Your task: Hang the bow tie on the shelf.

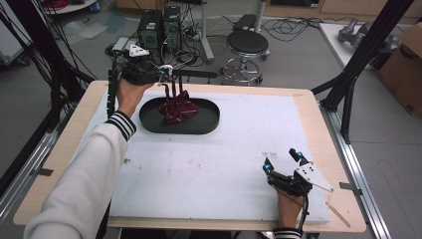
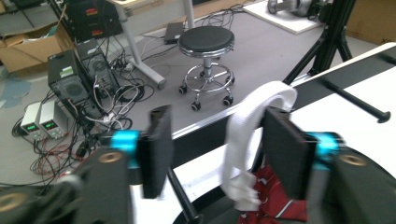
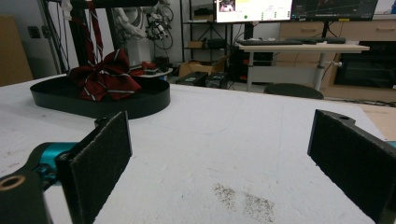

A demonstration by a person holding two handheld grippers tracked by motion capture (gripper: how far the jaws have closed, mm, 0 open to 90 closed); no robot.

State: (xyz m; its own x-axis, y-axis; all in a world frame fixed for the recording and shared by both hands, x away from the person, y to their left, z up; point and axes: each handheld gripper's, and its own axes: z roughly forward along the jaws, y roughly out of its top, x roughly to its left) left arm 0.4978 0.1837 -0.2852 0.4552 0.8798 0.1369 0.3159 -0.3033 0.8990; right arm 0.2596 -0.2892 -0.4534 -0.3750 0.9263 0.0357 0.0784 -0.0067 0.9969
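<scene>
Left gripper (image 1: 166, 74), jaws apart around a white strap (image 2: 243, 140), hangs over the bow tie (image 1: 177, 109) in the tray (image 1: 209, 124) near the desk's far edge; right gripper (image 1: 283, 162) rests open, well apart.

Overhead view; two low jaw-level views; shared black tray (image 1: 209, 124).

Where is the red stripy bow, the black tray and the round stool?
red stripy bow (image 1: 177, 110), high view, on its folded middle.
black tray (image 1: 205, 124), high view, on the bare floor near its right rim.
round stool (image 2: 206, 39), left gripper view, on the seat top.
</scene>
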